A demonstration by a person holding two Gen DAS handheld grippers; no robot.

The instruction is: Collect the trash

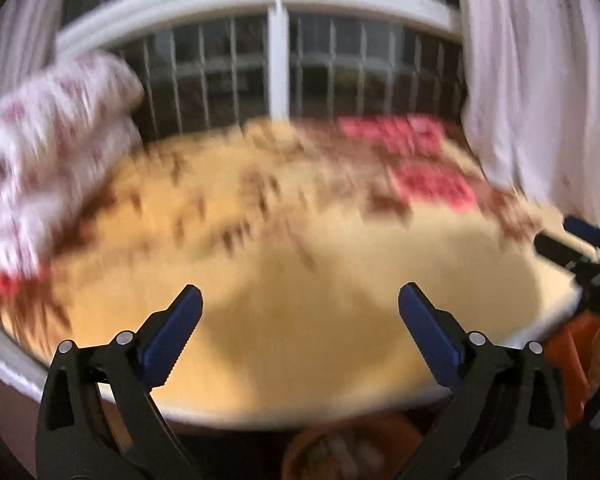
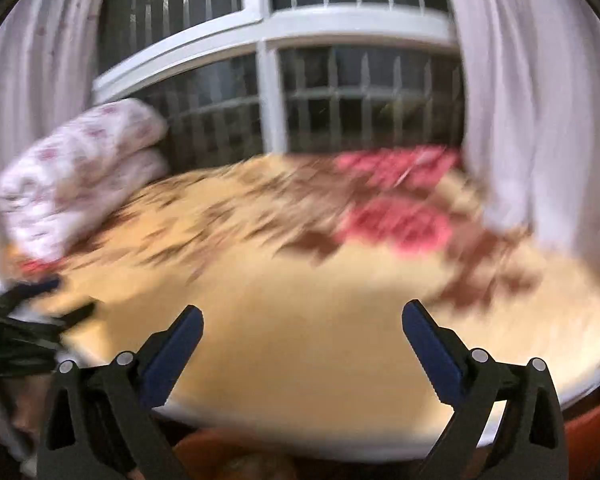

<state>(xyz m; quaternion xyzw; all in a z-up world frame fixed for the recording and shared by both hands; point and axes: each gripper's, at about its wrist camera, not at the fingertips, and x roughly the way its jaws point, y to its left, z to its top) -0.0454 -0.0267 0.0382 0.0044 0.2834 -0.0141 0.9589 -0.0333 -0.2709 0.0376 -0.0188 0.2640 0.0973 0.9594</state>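
Both views are motion-blurred. My left gripper (image 1: pixel 300 300) is open and empty above the near edge of a bed with a yellow-orange patterned sheet (image 1: pixel 300 272). My right gripper (image 2: pixel 302 316) is open and empty over the same sheet (image 2: pixel 300 320). The right gripper shows at the right edge of the left wrist view (image 1: pixel 580 248). The left gripper shows at the left edge of the right wrist view (image 2: pixel 28 308). No trash item is clearly discernible. An orange container (image 1: pixel 340 452) lies below the bed edge, and it also shows in the right wrist view (image 2: pixel 228 460).
A folded white floral quilt (image 1: pixel 48 160) lies at the bed's left; it also shows in the right wrist view (image 2: pixel 80 176). Pink patterned pillows (image 1: pixel 420 160) sit at the far right. A barred window (image 1: pixel 280 68) and white curtains (image 1: pixel 540 100) stand behind.
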